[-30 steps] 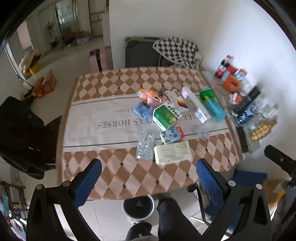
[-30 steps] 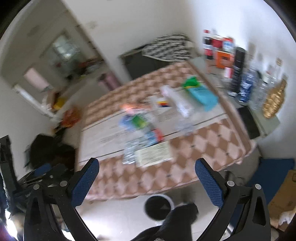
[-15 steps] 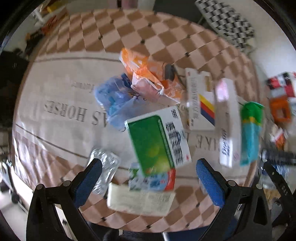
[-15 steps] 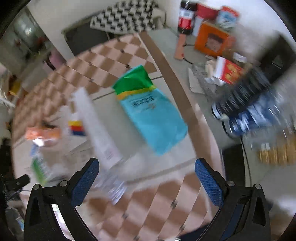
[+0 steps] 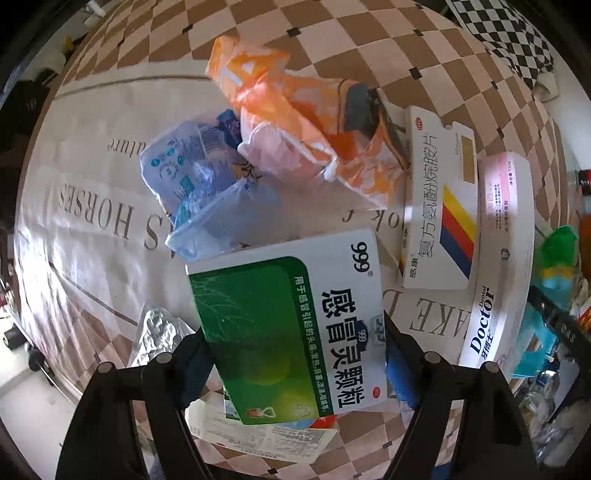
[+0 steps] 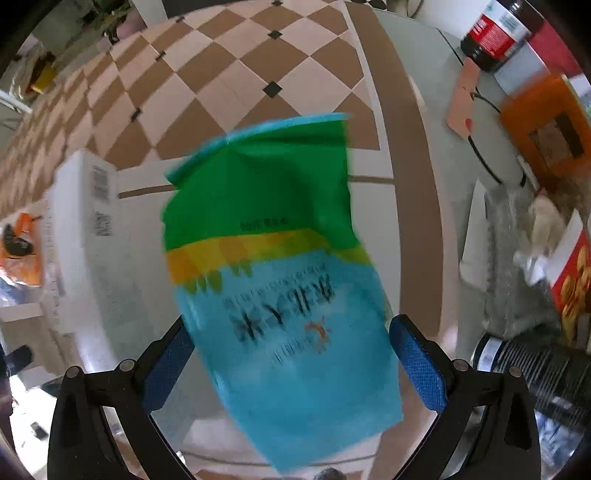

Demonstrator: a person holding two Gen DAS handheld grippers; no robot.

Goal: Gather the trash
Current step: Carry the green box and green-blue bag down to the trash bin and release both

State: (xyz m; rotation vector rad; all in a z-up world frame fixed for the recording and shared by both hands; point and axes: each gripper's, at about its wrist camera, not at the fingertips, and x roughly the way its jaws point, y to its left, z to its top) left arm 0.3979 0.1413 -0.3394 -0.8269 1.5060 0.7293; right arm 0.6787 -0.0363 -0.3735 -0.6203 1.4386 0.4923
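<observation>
Two grippers hang low over a desk [image 5: 88,206] covered by a brown-and-cream checked cloth with a pale lettered band. The left gripper [image 5: 293,354] has its blue-padded fingers [image 5: 400,373] on either side of a green-and-white cardboard medicine box [image 5: 291,328]; the pads sit right at the box's long edges, but I cannot tell whether they press it or only flank it. Under the box's near end lies a pale printed carton [image 5: 266,439], and beside its left edge a silver foil blister pack [image 5: 155,336]. Beyond the box a crumpled blue-and-clear plastic wrapper [image 5: 199,181] touches a crumpled orange-and-white plastic bag [image 5: 295,122]. To the right lie a white flat box with yellow, red and blue stripes [image 5: 439,206] and, just beside it, a long white-and-pink toothpaste carton [image 5: 498,258].

The right gripper [image 6: 291,363] holds its blue-padded fingers [image 6: 415,365] spread wide around the lower part of a flat green, yellow and turquoise plastic pouch [image 6: 273,266], which looks blurred. The left pad is at the pouch's edge and the right pad close beside it, though contact is unclear. A long white carton [image 6: 81,236] lies left of the pouch. On the grey surface to the right stand a dark bottle with a red label [image 6: 495,33] and an orange box [image 6: 546,125].
</observation>
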